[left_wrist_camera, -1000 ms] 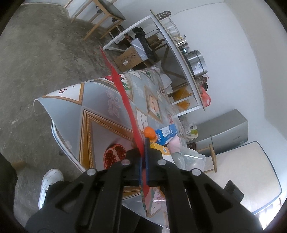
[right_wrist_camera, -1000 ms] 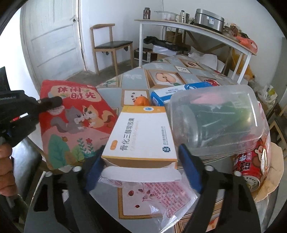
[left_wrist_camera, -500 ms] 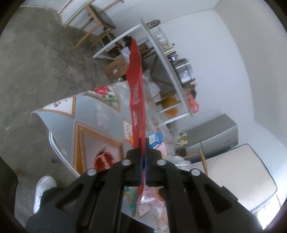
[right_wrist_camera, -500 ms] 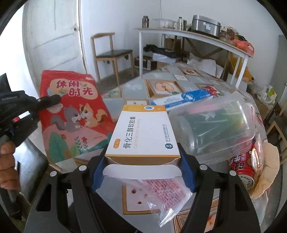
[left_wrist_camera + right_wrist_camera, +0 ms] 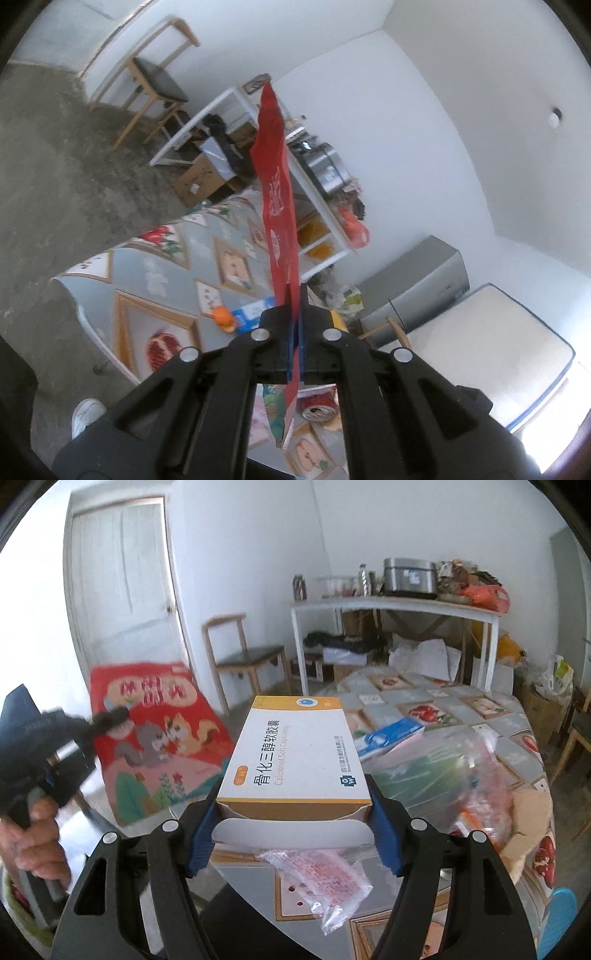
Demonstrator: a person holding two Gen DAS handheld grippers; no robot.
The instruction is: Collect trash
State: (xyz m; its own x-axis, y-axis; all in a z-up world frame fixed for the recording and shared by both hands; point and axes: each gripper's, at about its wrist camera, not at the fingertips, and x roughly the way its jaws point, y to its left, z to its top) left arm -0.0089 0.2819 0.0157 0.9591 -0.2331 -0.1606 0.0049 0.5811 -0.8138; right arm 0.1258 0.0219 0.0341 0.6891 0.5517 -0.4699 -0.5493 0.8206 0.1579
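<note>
Two pieces of trash are in hand at once, both carried clear above the table (image 5: 436,701). Our left gripper (image 5: 294,332) has its jaws fully closed on the red snack bag (image 5: 275,184), pinching it near the lower end so the flat bag stands up edge-on ahead of the camera. Our right gripper (image 5: 295,805) stands wide, its blue pads (image 5: 201,834) pressed against both sides of the medicine box (image 5: 295,753), whose open end flap faces the camera.

1. We keep steady pressure on the box; it looks empty and could crush or slip if squeezed unevenly.
2. We hold the box level so it does not slide out from between the pads.
3. We keep the bag apart from the box during the carry.
4. No bin is identifiable in either view, so we locate it before lowering either item.

Loose wrappers (image 5: 325,882), a blue carton (image 5: 391,734) and a can (image 5: 317,408) remain on the table for later passes.
</note>
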